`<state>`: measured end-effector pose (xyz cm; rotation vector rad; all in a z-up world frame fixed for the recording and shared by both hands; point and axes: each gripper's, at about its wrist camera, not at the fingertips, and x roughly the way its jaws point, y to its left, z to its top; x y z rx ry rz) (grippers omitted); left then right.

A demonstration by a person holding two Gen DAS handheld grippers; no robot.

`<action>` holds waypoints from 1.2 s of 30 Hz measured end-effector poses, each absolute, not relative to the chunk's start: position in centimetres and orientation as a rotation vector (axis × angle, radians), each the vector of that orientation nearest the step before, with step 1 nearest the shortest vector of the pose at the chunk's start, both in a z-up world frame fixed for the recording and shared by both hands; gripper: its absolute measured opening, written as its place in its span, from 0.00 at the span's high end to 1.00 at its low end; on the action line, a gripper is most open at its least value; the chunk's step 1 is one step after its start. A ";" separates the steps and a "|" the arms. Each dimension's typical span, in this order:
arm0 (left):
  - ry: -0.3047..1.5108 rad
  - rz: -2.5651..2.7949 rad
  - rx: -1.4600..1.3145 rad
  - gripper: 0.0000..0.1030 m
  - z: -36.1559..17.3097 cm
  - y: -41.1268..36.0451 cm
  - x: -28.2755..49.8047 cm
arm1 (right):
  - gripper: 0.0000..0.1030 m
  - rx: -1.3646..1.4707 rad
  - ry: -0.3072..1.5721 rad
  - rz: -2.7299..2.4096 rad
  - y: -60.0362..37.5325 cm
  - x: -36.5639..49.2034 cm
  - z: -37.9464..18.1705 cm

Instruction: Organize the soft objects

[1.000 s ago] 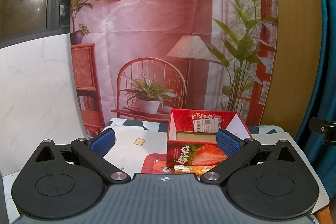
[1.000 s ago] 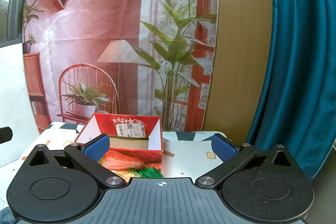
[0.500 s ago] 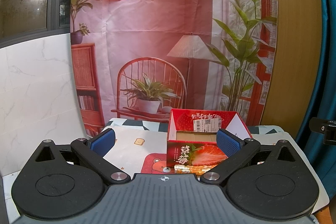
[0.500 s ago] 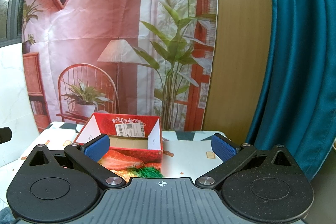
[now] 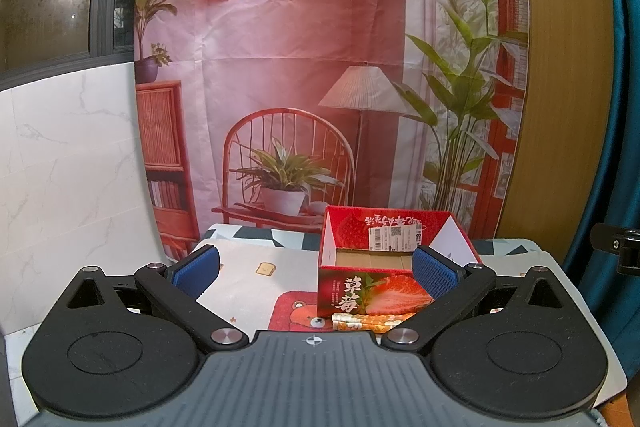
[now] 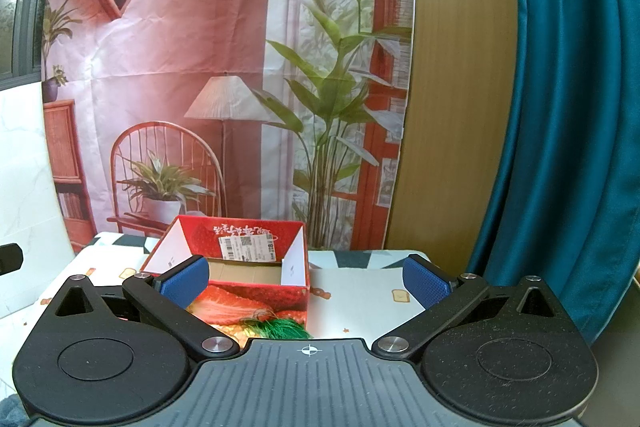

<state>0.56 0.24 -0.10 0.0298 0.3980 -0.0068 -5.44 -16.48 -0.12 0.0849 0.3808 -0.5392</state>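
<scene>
Green tassel [image 6: 280, 327] before strawberry box [image 6: 256, 301] — both grippers' jaws wide apart, empty.

A table [image 5: 560, 267] carries a pale cloth [image 5: 256, 279] printed with toast slices, small stars and a red bear patch. An open red strawberry box [image 5: 360, 297] stands on the cloth. Touching its front lies a gold patterned bundle [image 5: 360, 321] with a green tassel [image 6: 280, 327].
</scene>
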 end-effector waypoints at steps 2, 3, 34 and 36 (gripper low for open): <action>0.397 -0.007 0.030 0.00 -0.1 0.3 0.6 | 0.00 0.085 0.381 -0.539 -16.5 -5.4 -0.1; 0.397 -0.007 0.030 0.00 -0.1 0.3 0.6 | 0.00 0.085 0.380 -0.539 -16.5 -5.4 -0.1; 0.411 -0.003 0.013 0.00 -0.4 0.8 1.0 | 0.00 0.099 0.371 -0.526 -16.1 -5.2 -0.1; 0.417 -0.008 0.012 0.00 -0.7 0.8 1.2 | 0.00 0.124 0.353 -0.504 -16.7 -5.6 -0.4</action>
